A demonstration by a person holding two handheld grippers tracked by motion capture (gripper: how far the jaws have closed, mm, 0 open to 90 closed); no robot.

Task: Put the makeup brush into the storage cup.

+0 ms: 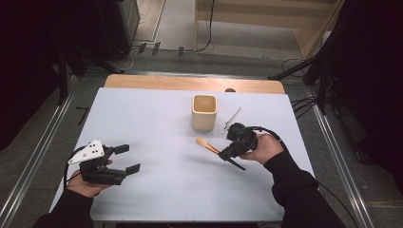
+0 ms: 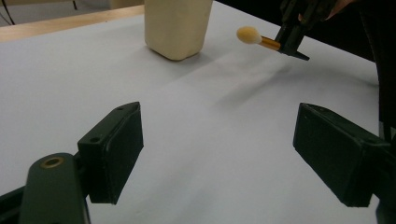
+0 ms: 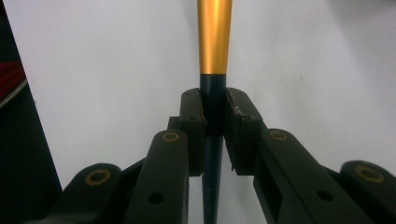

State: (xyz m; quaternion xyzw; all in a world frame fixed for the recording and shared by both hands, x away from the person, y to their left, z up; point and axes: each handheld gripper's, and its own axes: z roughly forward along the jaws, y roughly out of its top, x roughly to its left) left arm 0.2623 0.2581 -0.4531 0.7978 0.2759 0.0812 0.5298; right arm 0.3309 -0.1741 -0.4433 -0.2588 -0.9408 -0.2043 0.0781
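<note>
A makeup brush (image 1: 209,146) with a cream tip, gold ferrule and dark handle is held above the white table (image 1: 152,137), just in front of a cream square cup (image 1: 204,112). My right gripper (image 1: 230,151) is shut on the brush's dark handle (image 3: 213,105), the gold ferrule (image 3: 214,37) pointing away from the camera. From the left gripper view the brush tip (image 2: 249,35) floats right of the cup (image 2: 177,25). My left gripper (image 1: 127,158) stays open at the table's near left, its pads (image 2: 116,149) wide apart over bare tabletop.
A thin pale stick-like tool (image 1: 231,119) lies on the table right of the cup. The table's wooden far edge (image 1: 190,83) borders a floor with cables and dark stands. Metal rails (image 1: 38,156) run along both sides.
</note>
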